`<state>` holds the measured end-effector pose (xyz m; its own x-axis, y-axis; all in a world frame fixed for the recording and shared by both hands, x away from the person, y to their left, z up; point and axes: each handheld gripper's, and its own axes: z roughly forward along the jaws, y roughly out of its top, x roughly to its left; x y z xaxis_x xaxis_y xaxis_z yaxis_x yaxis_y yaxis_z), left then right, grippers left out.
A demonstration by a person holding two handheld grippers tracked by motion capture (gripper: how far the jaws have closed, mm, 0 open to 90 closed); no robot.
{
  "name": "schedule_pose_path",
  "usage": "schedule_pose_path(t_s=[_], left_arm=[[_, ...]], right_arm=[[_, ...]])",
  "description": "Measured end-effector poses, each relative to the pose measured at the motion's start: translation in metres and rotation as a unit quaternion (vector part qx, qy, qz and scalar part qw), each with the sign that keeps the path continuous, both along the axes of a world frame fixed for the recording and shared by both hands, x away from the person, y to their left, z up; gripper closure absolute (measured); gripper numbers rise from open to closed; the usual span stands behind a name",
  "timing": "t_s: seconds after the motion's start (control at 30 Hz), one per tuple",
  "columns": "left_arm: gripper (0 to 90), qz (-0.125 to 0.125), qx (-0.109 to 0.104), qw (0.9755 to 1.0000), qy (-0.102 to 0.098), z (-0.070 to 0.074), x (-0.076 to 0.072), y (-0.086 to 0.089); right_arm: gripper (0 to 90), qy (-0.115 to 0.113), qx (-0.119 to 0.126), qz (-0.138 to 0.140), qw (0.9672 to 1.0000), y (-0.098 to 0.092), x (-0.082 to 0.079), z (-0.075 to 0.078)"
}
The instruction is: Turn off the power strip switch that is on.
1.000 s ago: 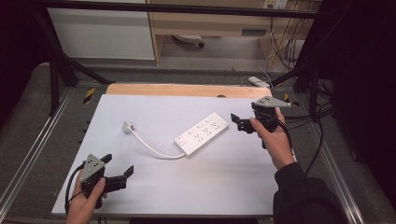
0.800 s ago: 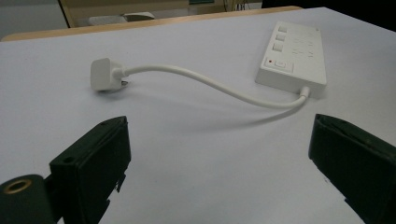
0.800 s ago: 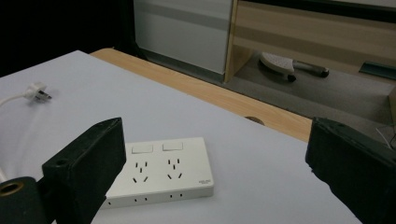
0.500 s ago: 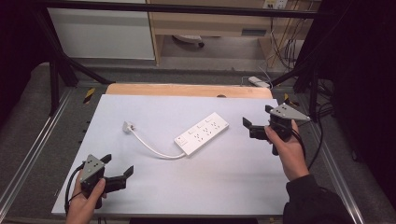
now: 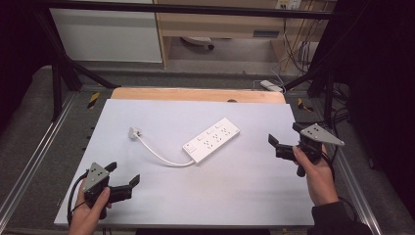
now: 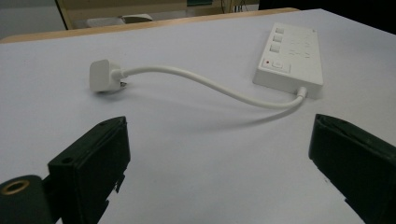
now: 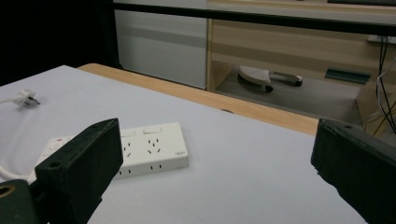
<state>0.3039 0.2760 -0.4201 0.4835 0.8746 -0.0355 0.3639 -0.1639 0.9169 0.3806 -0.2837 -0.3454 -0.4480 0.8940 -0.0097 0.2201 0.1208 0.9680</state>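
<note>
Right tool (image 5: 288,142): held in the person's right hand at the right edge of the bench (image 5: 254,196), jaws spread wide with nothing between them, pointing left toward the power strip (image 5: 212,139) and well apart from it. Left tool (image 5: 122,177): held at the near left corner of the bench, jaws likewise parted and empty, aimed toward the strip's cable (image 5: 159,155). The power strip lies flat near the middle of the bench, touched by neither tool. It is a white rectangular block, sockets facing up, with several switch buttons along one long side and a small red mark beside the switch at the cable end (clearest in the left gripper view (image 6: 289,53)). Its long axis runs diagonally in the high view: the cable end sits nearer the person and to the left, the free end points away and to the right. A white cable leaves the near-left end, sags in a shallow curve toward the person, then climbs left and away to a white plug (image 5: 133,131), which lies on the bare bench surface well apart from the strip. In the right gripper view the strip (image 7: 140,151) lies just beyond the left jaw.
</note>
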Motion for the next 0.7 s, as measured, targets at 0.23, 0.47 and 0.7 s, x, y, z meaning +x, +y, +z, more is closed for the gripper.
schedule_pose_path(t_s=[0.23, 0.47, 0.7], left_arm=[[5.2, 0.002, 0.000, 1.0000, 0.001, 0.000, 0.000, 0.000], [5.2, 0.003, -0.001, 1.0000, 0.003, 0.000, 0.000, 0.000], [5.2, 0.004, -0.002, 1.0000, 0.002, 0.000, 0.000, 0.000]], right_arm=[[2.9, -0.002, 0.015, -0.005, 0.9999, -0.008, -0.016, -0.022], [2.7, 0.012, 0.011, 0.000, 0.9999, -0.009, -0.025, -0.051], [3.0, 0.053, 0.003, 0.011, 0.9985, 0.000, -0.024, -0.078]])
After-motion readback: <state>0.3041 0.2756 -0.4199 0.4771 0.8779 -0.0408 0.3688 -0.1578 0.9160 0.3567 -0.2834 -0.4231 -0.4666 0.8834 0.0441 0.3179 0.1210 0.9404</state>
